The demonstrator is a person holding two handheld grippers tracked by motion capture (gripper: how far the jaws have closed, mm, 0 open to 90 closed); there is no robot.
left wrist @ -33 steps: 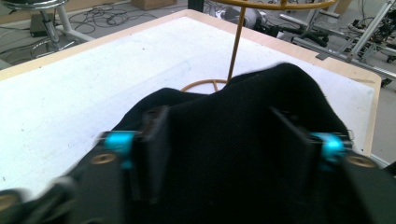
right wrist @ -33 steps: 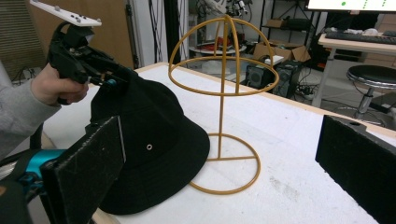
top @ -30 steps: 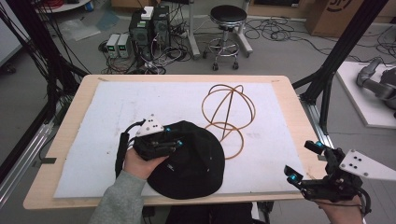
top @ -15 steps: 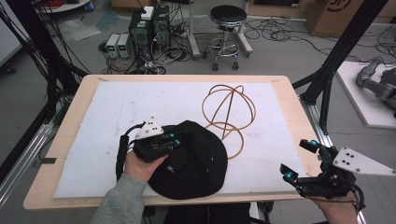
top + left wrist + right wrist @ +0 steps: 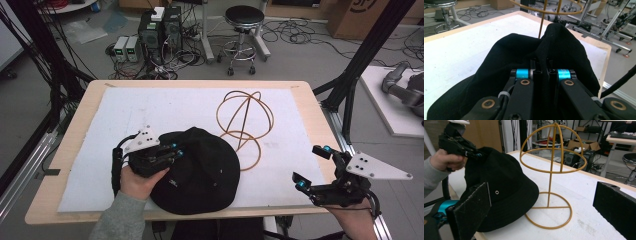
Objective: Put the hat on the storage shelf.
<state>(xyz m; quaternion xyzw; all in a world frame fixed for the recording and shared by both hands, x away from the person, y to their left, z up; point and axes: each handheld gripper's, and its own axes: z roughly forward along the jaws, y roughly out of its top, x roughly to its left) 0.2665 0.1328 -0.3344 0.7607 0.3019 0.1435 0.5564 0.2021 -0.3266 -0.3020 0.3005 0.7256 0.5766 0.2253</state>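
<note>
Left gripper [image 5: 172, 151], gripped in a grey-sleeved hand [image 5: 137, 180] coming in over the near edge, is pinching a fold of the black fabric bucket hat [image 5: 205, 172], jaws pressed together on the cloth. Hat is lying on the white-covered wooden tabletop [image 5: 150, 112] near its near edge, brim touching the base ring of the gold wire dome-shaped hat stand [image 5: 245, 122]. Right gripper [image 5: 312, 167] is hovering at the near right corner, jaws spread wide, pointing toward the hat.
</note>
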